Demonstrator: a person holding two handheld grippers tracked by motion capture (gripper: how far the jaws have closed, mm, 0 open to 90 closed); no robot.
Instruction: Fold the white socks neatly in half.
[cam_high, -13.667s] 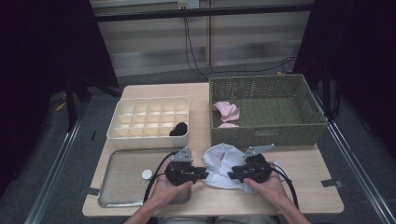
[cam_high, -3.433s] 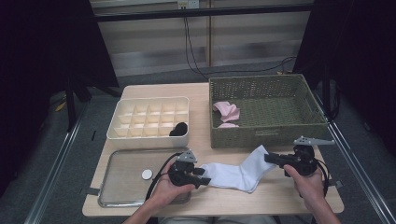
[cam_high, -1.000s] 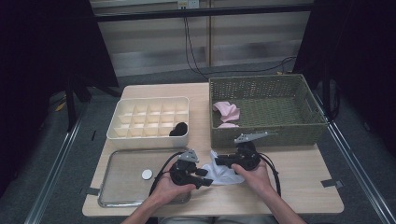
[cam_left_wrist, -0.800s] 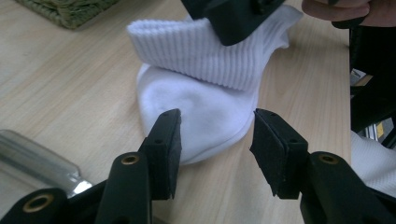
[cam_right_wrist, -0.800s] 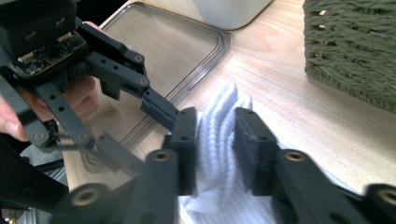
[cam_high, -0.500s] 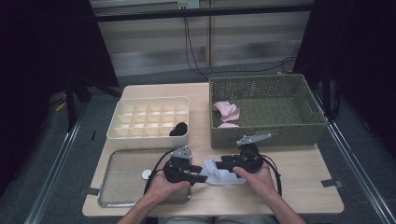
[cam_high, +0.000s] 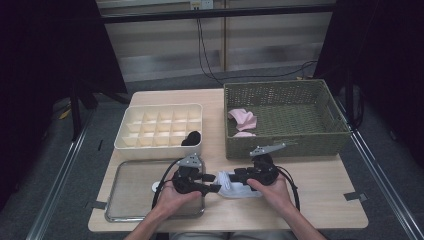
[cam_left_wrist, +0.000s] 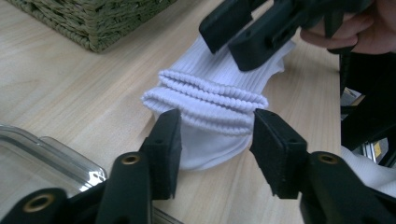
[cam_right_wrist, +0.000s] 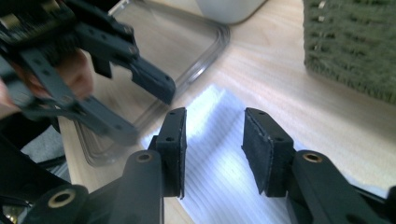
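Note:
A white ribbed sock (cam_high: 236, 186) lies folded on the wooden table between both hands. In the left gripper view its stacked cuffs (cam_left_wrist: 210, 95) bulge just past my left gripper (cam_left_wrist: 217, 117), whose pads press the bundle from both sides. From the high view, my left gripper (cam_high: 215, 183) points right at the sock. My right gripper (cam_high: 233, 175) faces it from the other side and hovers over the flat part of the sock (cam_right_wrist: 219, 163). Its jaws have just opened, then eased in slightly, and nothing is pinched between them (cam_right_wrist: 212, 114).
A clear tray (cam_high: 131, 200) with a small white disc (cam_high: 156, 187) lies under my left hand. Behind it stands a white compartment box (cam_high: 150, 125) holding a black item (cam_high: 191, 138). A green wicker basket (cam_high: 300, 120) with pink cloth (cam_high: 242, 119) stands at the back right.
The right gripper's jaws have parted and let go of the sock, which now lies folded into a smaller bundle. The left gripper shifted slightly and still holds the cuff end.

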